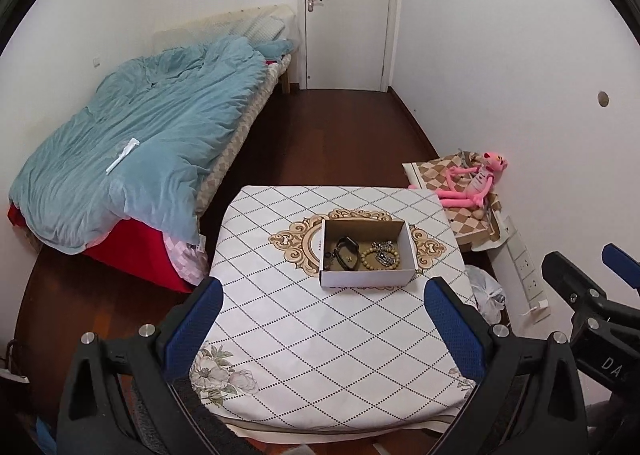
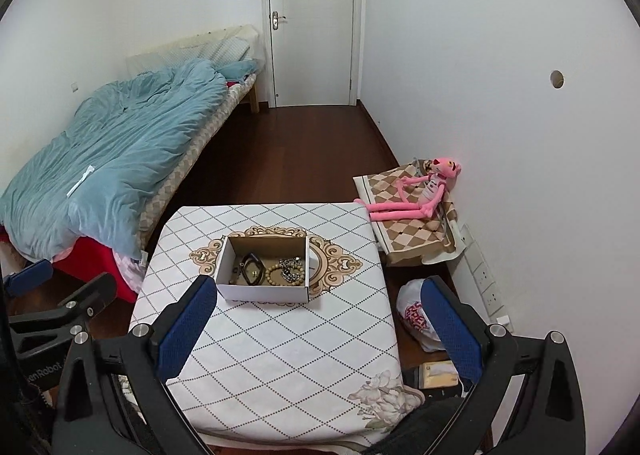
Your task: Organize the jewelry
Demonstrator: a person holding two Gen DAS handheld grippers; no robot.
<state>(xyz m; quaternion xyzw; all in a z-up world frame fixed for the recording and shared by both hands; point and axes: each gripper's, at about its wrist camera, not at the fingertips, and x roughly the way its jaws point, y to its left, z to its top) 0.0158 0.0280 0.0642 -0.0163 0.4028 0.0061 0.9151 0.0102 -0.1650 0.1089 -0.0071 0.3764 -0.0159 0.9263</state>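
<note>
A small open cardboard box (image 1: pixel 366 278) (image 2: pixel 262 291) sits in the middle of a table with a white diamond-pattern cloth (image 1: pixel 320 335) (image 2: pixel 288 355). In it lie a black watch (image 1: pixel 346 253) (image 2: pixel 250 269), a beige bead bracelet (image 1: pixel 370 259) (image 2: pixel 272 275) and a silver chain (image 1: pixel 384 253) (image 2: pixel 290 269). My left gripper (image 1: pixel 322 295) is open and empty, held above the table's near part, short of the box. My right gripper (image 2: pixel 318 291) is open and empty, its left finger near the box's front left corner. The right gripper shows at the left wrist view's right edge (image 1: pixel 592 291).
A bed with a blue quilt (image 1: pixel 132 143) (image 2: pixel 108 159) stands to the left. A pink plush toy (image 1: pixel 474 183) (image 2: pixel 424 191) lies on a checked cushion by the right wall. A plastic bag (image 2: pixel 418 315) lies on the floor to the right. A white door (image 1: pixel 346 11) is at the back.
</note>
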